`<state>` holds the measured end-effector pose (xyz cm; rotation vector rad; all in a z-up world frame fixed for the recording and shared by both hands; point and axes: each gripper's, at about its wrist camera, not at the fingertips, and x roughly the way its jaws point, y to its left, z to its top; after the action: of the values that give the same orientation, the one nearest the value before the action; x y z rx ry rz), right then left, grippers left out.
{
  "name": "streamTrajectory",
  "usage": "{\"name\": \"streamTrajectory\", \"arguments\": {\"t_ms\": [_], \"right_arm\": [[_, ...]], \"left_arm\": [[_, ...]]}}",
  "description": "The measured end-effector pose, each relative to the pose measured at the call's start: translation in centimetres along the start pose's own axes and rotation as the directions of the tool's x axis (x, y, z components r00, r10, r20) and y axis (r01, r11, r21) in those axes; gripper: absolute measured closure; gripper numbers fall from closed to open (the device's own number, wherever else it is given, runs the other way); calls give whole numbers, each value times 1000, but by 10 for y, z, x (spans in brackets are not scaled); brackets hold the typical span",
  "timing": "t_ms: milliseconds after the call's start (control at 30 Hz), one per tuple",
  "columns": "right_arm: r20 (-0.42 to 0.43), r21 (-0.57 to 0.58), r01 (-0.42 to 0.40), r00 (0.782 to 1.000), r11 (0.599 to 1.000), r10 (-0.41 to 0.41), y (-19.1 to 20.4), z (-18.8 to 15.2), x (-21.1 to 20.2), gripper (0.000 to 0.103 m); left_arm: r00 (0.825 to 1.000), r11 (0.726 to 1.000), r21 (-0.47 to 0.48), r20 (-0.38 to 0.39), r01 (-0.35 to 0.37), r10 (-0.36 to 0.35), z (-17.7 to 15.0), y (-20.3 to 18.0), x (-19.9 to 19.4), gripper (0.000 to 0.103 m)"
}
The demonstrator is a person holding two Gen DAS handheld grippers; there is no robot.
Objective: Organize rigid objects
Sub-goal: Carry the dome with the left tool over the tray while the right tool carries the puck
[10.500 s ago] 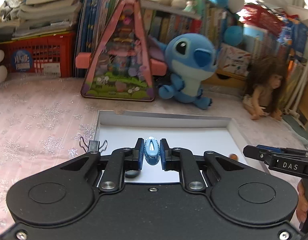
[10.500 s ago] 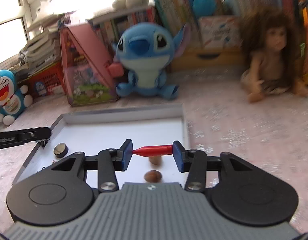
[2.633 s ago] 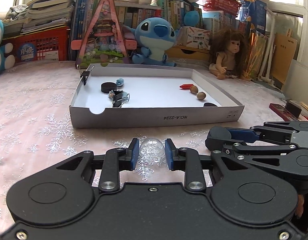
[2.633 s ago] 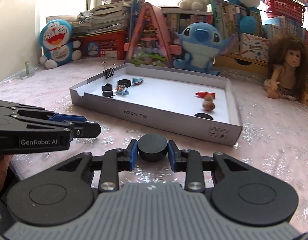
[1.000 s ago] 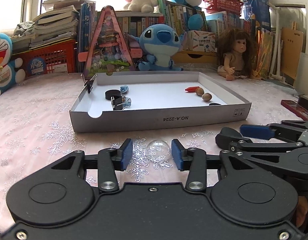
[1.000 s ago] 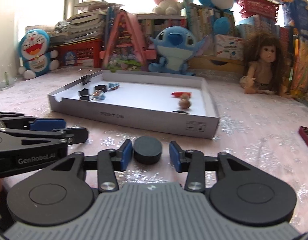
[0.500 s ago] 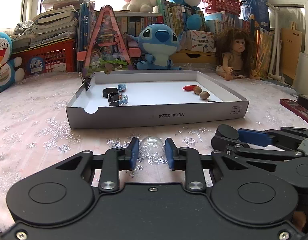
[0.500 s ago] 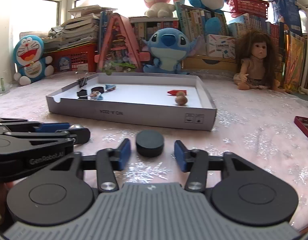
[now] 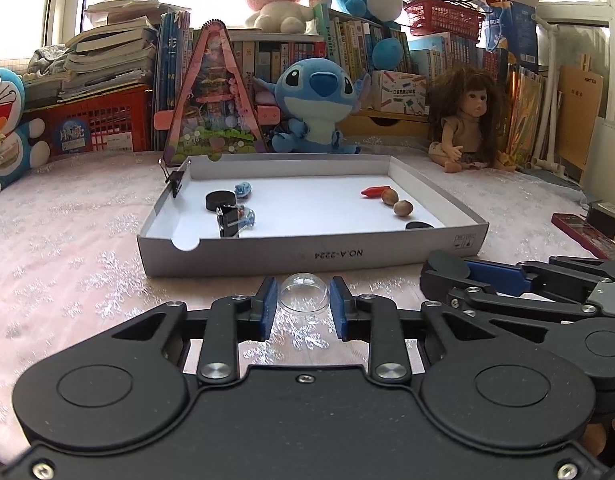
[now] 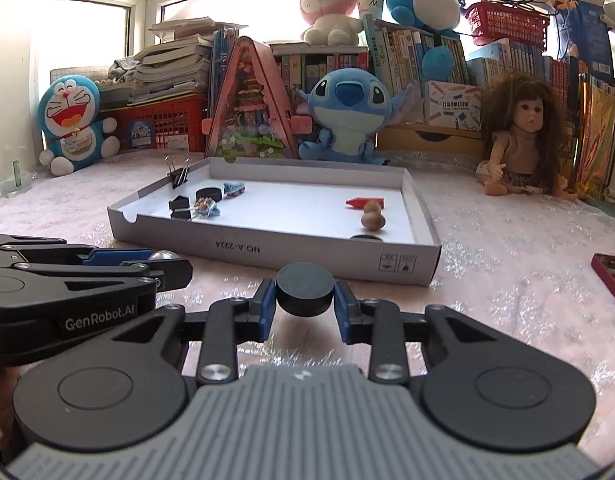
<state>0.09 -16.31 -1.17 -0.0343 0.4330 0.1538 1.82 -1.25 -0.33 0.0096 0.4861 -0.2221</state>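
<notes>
Gripping clear glassy dome (image 9: 303, 293): left gripper (image 9: 301, 307) | right gripper (image 10: 305, 305): clamping matte black puck (image 10: 305, 294)

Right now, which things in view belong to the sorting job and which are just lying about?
Job: clear dome in left claw; black disc in right claw; grey tray.
Lying about: blue plush, doll, pink tent toy, red crate.

Both grippers sit side by side, angled slightly downward. The left gripper (image 9: 303, 306) has just closed, its blue pads clamped together on something. The right gripper (image 10: 305, 308), likewise just closed, is gripping too.
</notes>
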Motion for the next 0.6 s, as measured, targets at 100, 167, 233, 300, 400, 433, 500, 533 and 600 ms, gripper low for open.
{"name": "streamTrajectory", "arguments": {"t_ms": [100, 167, 233, 300, 400, 433, 500, 533, 600], "right_arm": [[3, 8, 6, 1000, 1000, -6, -3, 6, 0, 67], [3, 13, 9, 1000, 1000, -9, -5, 10, 0, 67], [2, 18, 8, 1000, 1000, -9, -6, 13, 1, 67], [0, 21, 11, 1000, 1000, -11, -7, 15, 2, 67], [1, 26, 12, 1000, 1000, -12, -9, 19, 2, 67], [3, 27, 13, 1000, 1000, -13, -9, 20, 2, 67], [6, 26, 13, 1000, 1000, -13, -10, 22, 2, 67], [8, 24, 14, 1000, 1000, -14, -10, 22, 2, 67], [8, 20, 16, 1000, 1000, -16, -10, 23, 3, 67]], "left_arm": [[1000, 1000, -28, -7, 4, -5, 9, 5, 0, 77], [1000, 999, -33, -5, -1, 1, 14, 7, 0, 77], [1000, 1000, -25, 0, -9, 9, 18, 8, 0, 77], [1000, 1000, -21, -2, -17, 17, 21, 8, 1, 77], [1000, 999, -27, -5, -26, 26, 24, 10, 4, 77], [1000, 999, -29, -3, -26, 26, 25, 11, 4, 77], [1000, 999, -30, 2, -27, 27, 27, 13, 5, 77], [1000, 999, -30, 4, -28, 28, 28, 13, 5, 77], [1000, 999, -29, 9, -29, 30, 31, 15, 5, 77]]}}
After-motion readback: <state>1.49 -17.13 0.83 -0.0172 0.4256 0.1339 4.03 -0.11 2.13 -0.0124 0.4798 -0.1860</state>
